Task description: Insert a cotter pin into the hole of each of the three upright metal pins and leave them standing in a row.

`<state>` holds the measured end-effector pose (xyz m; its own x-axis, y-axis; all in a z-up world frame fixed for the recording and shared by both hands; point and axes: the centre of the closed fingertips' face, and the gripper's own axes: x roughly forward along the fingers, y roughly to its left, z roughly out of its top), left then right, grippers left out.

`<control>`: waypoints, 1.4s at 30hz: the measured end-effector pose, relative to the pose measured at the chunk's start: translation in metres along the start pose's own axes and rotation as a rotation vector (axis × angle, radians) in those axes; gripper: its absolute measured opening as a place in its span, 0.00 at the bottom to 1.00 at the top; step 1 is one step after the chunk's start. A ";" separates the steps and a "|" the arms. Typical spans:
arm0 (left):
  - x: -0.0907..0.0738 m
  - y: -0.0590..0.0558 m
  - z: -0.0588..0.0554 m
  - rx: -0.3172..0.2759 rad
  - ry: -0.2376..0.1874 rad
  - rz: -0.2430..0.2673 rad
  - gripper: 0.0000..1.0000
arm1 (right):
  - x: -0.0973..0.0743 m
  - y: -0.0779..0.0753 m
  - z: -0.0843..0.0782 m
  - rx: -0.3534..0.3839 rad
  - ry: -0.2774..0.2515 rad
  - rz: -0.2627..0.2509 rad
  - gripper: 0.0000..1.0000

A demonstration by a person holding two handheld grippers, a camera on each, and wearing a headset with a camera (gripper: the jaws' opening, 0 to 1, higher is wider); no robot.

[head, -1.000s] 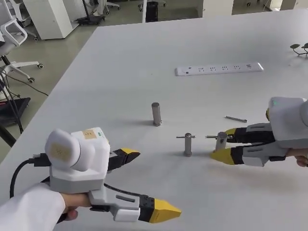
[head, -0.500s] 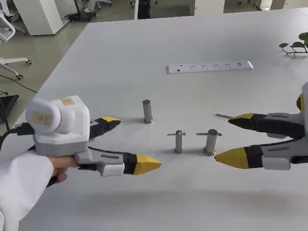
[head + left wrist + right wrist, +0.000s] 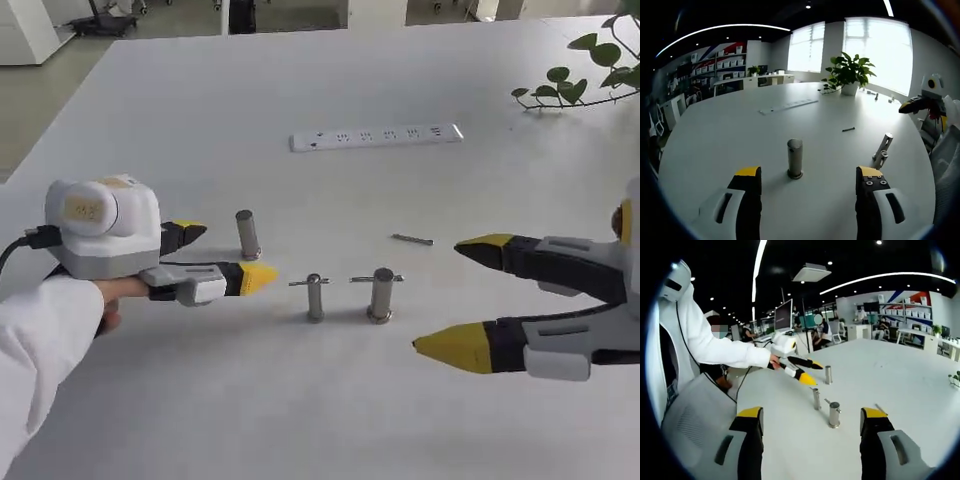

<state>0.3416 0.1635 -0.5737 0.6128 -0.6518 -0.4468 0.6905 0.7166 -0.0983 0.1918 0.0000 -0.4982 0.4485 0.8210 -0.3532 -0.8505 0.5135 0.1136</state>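
Both the left tongs [image 3: 228, 253] and the right tongs [image 3: 450, 297] are wide open and empty. The thin metal pin [image 3: 315, 297] and the thick metal pin [image 3: 380, 294] have cotter pins [image 3: 358, 279] in. The bare metal pin [image 3: 247, 234] stands at ten o'clock from them, near the left tongs, so a bump may tip it. The loose cotter pin [image 3: 412, 239], at one o'clock, is skinny and may slip.
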 end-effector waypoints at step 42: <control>0.008 0.008 0.021 0.131 0.032 0.018 0.10 | -0.019 -0.017 -0.025 0.105 0.003 -0.085 0.77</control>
<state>0.3605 0.1589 -0.5596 0.6146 -0.6292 -0.4758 0.7248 0.6885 0.0258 0.1909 -0.0302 -0.5168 0.5169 0.7728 -0.3681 -0.7759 0.6047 0.1799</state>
